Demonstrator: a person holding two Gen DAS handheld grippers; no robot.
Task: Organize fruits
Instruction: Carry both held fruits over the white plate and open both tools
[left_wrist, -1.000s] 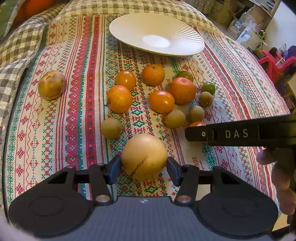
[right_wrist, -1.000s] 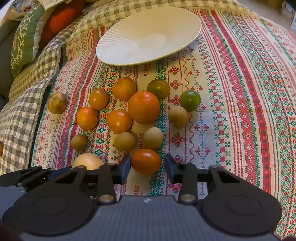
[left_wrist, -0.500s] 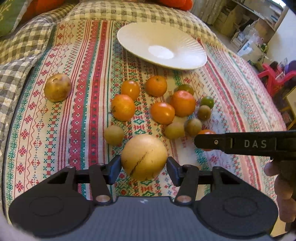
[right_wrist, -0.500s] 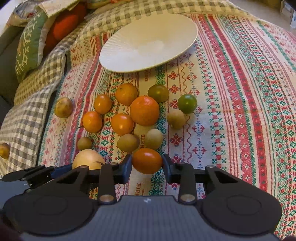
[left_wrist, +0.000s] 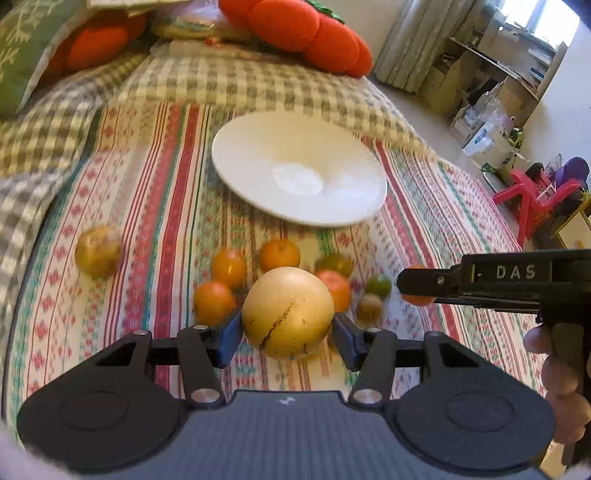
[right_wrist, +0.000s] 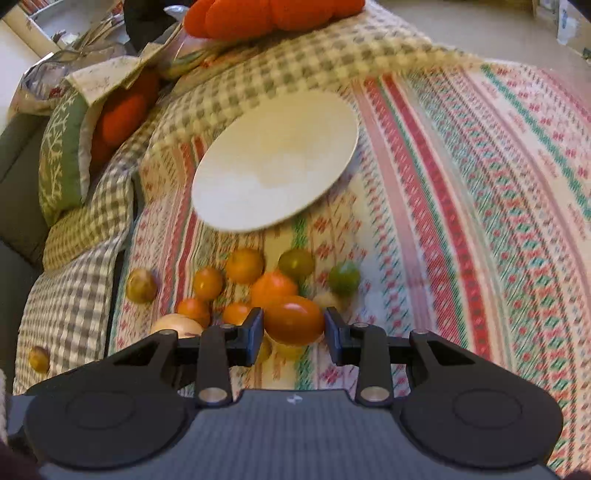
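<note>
Striped cloth (left_wrist: 159, 206): soft bedding under everything, so anything set down may roll; the loose fruit lies at about 6 o'clock of the plate.
White plate (left_wrist: 236, 173): empty, at 12 o'clock from both grippers. It sits on yielding fabric and looks tilted in the right wrist view; a fruit let go near the low rim could run off the edge, and a heavy one could tip it further.
Left gripper (left_wrist: 287, 328): jaws partly closed on the large yellow fruit (left_wrist: 287, 312), pads on its left and right flanks, carried clear of the cloth.
Yellow fruit risk: it is round, smooth and wider than the pads; held near its widest line, a jolt or wrist roll could squeeze it out forward.
Right gripper (right_wrist: 293, 330): jaws nearly together, clamped on the orange tomato (right_wrist: 294, 318), also off the cloth.
Tomato risk: it looks soft-skinned, so too hard a squeeze could split it; too light and it drops onto the pile.
Gripper clash: in the left wrist view the right gripper sits at 3 o'clock, near the left one. Both likely head for the same plate, so they could knock together, or the second fruit could bump the first off.
Pile of small fruit (right_wrist: 273, 284): directly below the carried pieces; a dropped fruit would scatter them, perhaps toward the bed edge.
Stray fruit (right_wrist: 38, 359): on the checked blanket (right_wrist: 70, 317) at 9 o'clock, easy to overlook.
</note>
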